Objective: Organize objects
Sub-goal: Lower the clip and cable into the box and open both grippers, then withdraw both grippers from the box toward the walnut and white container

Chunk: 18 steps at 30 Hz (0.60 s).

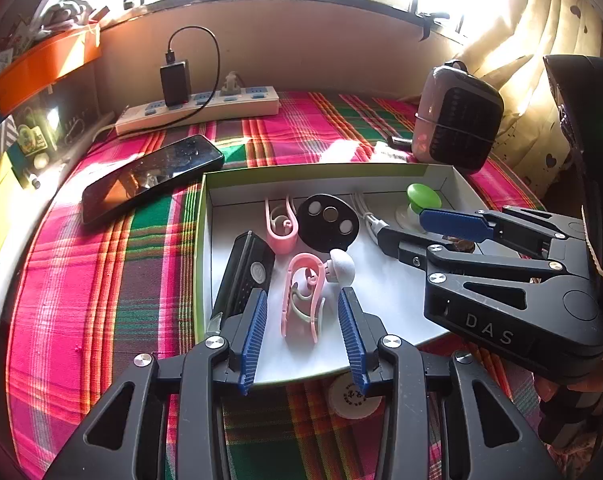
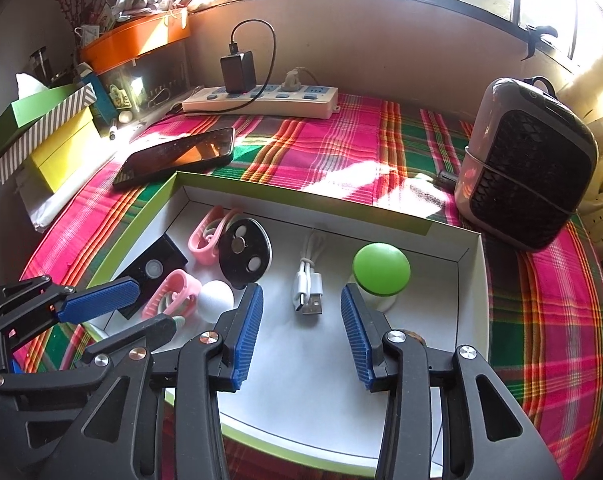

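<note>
1. Left tool (image 1: 303, 312): jaws stand partly apart, pads pressing on nothing. It hangs over the near left part of the white box (image 1: 381, 300), with a pink clip (image 1: 303, 296) lying on the box floor between the two blue pads and clear of both.
2. Right tool (image 2: 301, 320): jaws partly apart, nothing gripped. It hangs over the near middle of the box, with the white USB cable (image 2: 309, 284) lying just beyond the gap between its pads.
3. Box: open, white inside with a green rim, resting on the plaid cloth (image 2: 421, 140) that covers the counter.
4. Box contents, left to right in the right wrist view: a black rectangular device (image 2: 157, 264) against the left wall; a second pink clip (image 2: 209, 234) at the far left; a black oval disc (image 2: 245, 256) with three round spots, touching that clip; a white ball (image 2: 215, 298) beside the nearer pink clip; the USB cable at centre; a green mushroom-shaped knob (image 2: 381, 268) on a white base at the right, near the far wall.
5. Outside the box: a black phone (image 2: 173, 156) lies flat at the far left, just beyond the box corner. A white power strip (image 2: 261, 100) with a black charger (image 2: 237, 70) plugged in lies along the far wall. A small grey heater (image 2: 529, 164) stands at the far right.
6. A round white disc (image 1: 353, 396) lies on the cloth just outside the near wall, partly hidden by the left tool.
</note>
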Available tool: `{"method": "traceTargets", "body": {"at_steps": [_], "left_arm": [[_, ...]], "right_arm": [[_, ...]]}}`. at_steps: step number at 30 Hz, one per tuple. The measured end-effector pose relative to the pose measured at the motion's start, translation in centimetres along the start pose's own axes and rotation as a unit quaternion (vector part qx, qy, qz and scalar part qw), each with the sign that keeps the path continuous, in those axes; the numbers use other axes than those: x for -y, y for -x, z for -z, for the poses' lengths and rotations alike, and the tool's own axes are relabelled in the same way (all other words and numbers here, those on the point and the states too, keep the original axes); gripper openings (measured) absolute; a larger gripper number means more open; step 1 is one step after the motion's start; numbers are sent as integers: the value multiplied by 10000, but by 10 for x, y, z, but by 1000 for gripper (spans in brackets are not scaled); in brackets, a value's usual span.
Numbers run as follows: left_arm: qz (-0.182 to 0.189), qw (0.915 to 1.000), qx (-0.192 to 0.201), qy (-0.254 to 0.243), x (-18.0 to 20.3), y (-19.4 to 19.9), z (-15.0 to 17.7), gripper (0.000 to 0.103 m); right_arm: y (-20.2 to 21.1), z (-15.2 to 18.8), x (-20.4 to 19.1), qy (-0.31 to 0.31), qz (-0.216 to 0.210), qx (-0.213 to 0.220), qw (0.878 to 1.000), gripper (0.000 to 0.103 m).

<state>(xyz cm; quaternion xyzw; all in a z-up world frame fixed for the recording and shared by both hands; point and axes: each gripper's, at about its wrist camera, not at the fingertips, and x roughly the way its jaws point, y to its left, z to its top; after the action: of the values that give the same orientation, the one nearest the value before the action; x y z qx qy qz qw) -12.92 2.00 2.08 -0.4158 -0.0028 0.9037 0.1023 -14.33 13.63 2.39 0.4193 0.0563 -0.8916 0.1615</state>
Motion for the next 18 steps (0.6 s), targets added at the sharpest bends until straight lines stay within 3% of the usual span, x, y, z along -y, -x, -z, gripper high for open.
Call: {"method": "traceTargets", "body": {"at_steps": [18], "left_arm": [[-98,9998,187,-12,1,37,16,36]], "right_arm": [[40,17,-10,-68,14,331,9994,43]]}}
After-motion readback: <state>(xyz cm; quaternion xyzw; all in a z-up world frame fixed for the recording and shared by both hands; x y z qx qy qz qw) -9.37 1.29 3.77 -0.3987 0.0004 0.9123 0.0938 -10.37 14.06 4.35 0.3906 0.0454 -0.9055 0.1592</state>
